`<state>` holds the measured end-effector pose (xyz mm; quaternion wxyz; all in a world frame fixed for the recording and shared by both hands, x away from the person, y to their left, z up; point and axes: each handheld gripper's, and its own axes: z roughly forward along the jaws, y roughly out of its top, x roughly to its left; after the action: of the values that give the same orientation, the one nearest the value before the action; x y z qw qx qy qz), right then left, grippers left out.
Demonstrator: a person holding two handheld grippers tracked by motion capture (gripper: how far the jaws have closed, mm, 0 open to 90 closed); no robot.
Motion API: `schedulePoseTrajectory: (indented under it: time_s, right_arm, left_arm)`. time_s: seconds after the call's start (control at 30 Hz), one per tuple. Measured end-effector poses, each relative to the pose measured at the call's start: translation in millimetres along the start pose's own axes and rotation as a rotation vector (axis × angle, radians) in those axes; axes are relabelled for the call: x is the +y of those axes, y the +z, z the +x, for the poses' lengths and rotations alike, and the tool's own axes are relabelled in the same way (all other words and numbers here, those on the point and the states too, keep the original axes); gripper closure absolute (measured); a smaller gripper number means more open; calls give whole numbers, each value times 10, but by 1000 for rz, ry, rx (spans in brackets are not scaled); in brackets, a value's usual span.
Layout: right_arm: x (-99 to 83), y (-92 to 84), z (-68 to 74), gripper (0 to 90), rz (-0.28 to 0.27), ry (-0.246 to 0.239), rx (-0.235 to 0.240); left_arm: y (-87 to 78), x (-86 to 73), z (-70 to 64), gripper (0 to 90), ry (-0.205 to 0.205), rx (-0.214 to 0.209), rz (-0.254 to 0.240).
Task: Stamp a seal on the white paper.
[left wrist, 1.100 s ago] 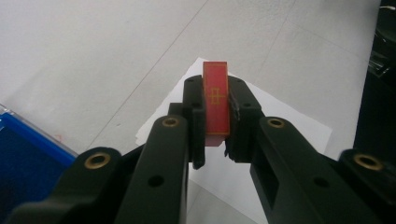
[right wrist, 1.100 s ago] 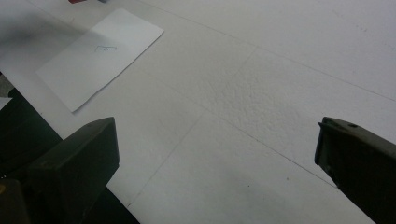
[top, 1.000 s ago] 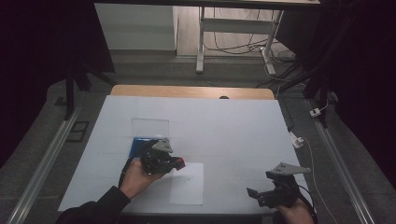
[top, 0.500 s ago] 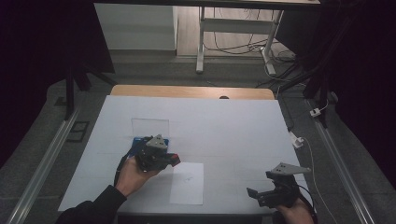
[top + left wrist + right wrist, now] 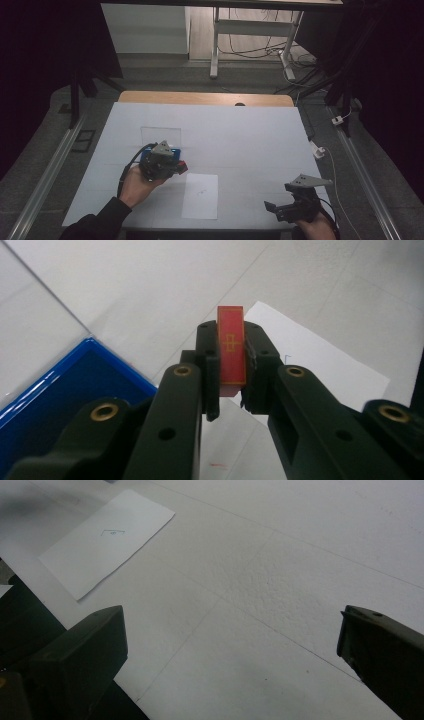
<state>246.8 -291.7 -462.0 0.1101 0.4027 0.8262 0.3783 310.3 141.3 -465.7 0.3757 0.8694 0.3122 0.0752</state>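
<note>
Over the blue tray (image 5: 60,385), the left claw (image 5: 231,347) pinches a red block (image 5: 231,347); the right claw (image 5: 230,645) gapes empty by the paper (image 5: 107,540).

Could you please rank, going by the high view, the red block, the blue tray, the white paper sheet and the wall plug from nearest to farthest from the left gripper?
1. Red block: clamped between the left gripper's jaws.
2. Blue tray: directly under and behind that gripper.
3. White paper sheet: just to its right, toward the near edge.
4. Wall plug: off the table's right edge.
</note>
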Motion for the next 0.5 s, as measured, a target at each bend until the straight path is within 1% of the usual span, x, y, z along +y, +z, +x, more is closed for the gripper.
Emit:
schedulePoseTrajectory:
  time_s: [0.5]
  right_arm:
    - [0, 0, 0, 3, 1, -1, 0]
  left_arm:
    - [-79, -40, 131, 796, -28, 54, -3]
